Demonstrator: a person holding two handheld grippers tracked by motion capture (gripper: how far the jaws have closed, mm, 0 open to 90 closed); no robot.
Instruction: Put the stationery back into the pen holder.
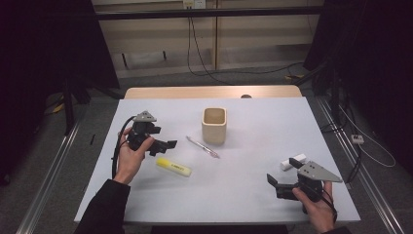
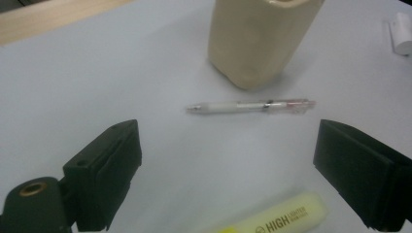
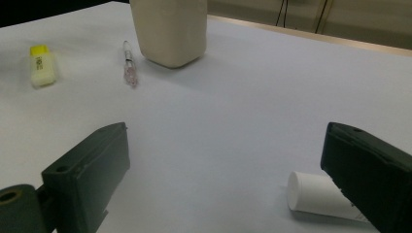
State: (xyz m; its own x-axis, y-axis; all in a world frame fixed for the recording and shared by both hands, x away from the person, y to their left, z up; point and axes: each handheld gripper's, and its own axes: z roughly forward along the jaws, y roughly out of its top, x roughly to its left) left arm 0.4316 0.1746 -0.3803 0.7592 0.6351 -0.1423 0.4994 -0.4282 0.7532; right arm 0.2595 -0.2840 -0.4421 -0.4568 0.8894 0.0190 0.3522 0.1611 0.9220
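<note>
A pale grey-white rectangular tabletop point(image 1: 272, 122) is filling the middle of the room, its light wooden far edge point(image 1: 209, 92) lying beyond both tongs. Past it, beige wooden wall panels point(image 1: 253, 34) are catching dim light, with black cables point(image 1: 204, 68) trailing down onto grey carpet floor point(image 1: 160, 80). Dark curtains point(image 1: 44, 48) are hanging at both sides, and metal floor rails point(image 1: 48, 170) are running outside each tong.

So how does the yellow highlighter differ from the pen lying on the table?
The highlighter is thick, opaque and yellow with dark print; the pen is thin and mostly clear. The highlighter lies nearer the person, the pen right beside the beige cup. Both lie flat on the table, slanted alike, untouched by either tongs.
</note>
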